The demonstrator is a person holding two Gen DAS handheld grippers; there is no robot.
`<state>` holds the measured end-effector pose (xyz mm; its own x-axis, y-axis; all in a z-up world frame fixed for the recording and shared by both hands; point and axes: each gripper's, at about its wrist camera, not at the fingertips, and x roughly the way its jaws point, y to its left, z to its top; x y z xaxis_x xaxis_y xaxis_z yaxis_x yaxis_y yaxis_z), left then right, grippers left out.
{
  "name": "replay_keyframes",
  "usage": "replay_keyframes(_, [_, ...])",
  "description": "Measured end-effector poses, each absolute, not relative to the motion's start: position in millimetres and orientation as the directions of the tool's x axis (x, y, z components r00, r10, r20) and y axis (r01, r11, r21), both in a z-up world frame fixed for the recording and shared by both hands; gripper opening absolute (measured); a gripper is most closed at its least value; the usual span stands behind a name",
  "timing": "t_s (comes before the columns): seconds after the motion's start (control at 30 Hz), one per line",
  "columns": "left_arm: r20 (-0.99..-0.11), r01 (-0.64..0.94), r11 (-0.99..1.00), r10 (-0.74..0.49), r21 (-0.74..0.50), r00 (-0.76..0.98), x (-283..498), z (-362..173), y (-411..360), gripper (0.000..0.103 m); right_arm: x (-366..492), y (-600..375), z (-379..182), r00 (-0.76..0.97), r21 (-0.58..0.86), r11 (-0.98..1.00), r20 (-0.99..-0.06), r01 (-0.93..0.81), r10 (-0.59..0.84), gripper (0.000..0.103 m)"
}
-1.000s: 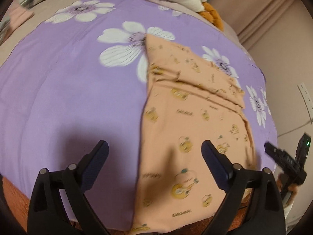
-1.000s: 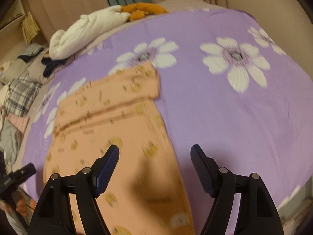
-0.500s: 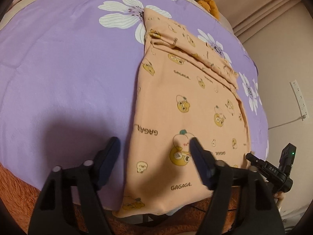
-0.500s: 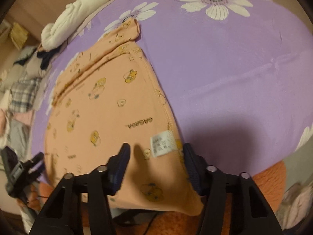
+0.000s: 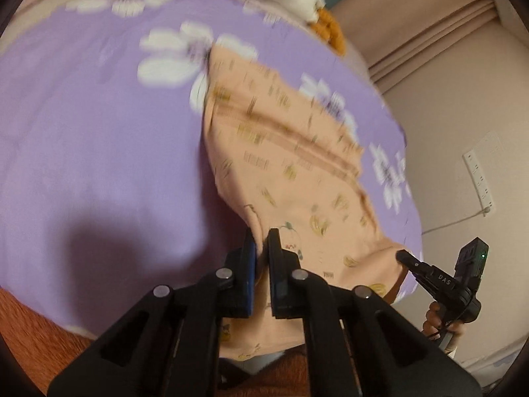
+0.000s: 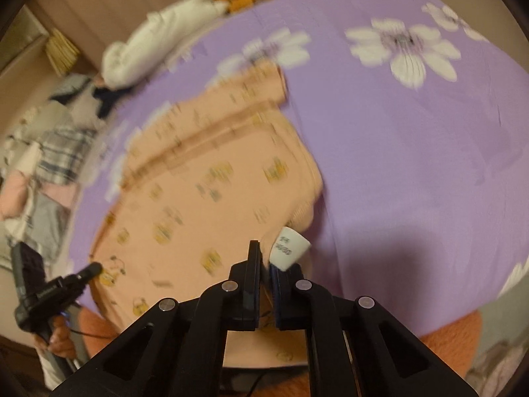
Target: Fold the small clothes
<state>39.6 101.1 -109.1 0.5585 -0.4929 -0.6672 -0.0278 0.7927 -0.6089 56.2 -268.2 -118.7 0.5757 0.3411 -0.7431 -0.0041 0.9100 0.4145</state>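
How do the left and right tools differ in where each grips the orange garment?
The left tool pinches the orange garment at its plain left hem corner; the right tool pinches the right corner beside the white care label. Both are shut on fabric, lifting that hem off the purple bedspread.

Purple floral bedspread (image 5: 82,152); white bundle (image 6: 155,46), plaid cloth (image 6: 62,152) beyond; wall socket strip (image 5: 479,172).

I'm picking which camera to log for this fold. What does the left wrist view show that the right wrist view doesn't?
Left wrist only: a wall power strip and the left gripper pinching the garment's edge. Right wrist only: the white care label beside the right gripper, and a clothes pile. Both: the orange garment, lifted at its near corners off the purple floral sheet.
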Motion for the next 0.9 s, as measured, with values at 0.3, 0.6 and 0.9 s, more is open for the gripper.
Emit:
replay_keyframes(0.3, [-0.668, 0.003, 0.840, -0.434, -0.542, 0.605, 94, -104, 104, 0.006, 106, -278, -108, 0.641, 0.438, 0.899, -0.693, 0.012, 0.329, 0.007])
replay_keyframes(0.6, [-0.776, -0.057, 0.887, -0.368, -0.458, 0.513, 140, -160, 100, 0.008, 155, -279, -163, 0.528, 0.403, 0.909, -0.797, 0.104, 0.293, 0.007])
replay_keyframes(0.9, [-0.780, -0.043, 0.882, -0.391, -0.470, 0.489, 135, -151, 107, 0.014, 149, -292, -155, 0.533, 0.424, 0.898, -0.791, 0.120, 0.302, 0.012])
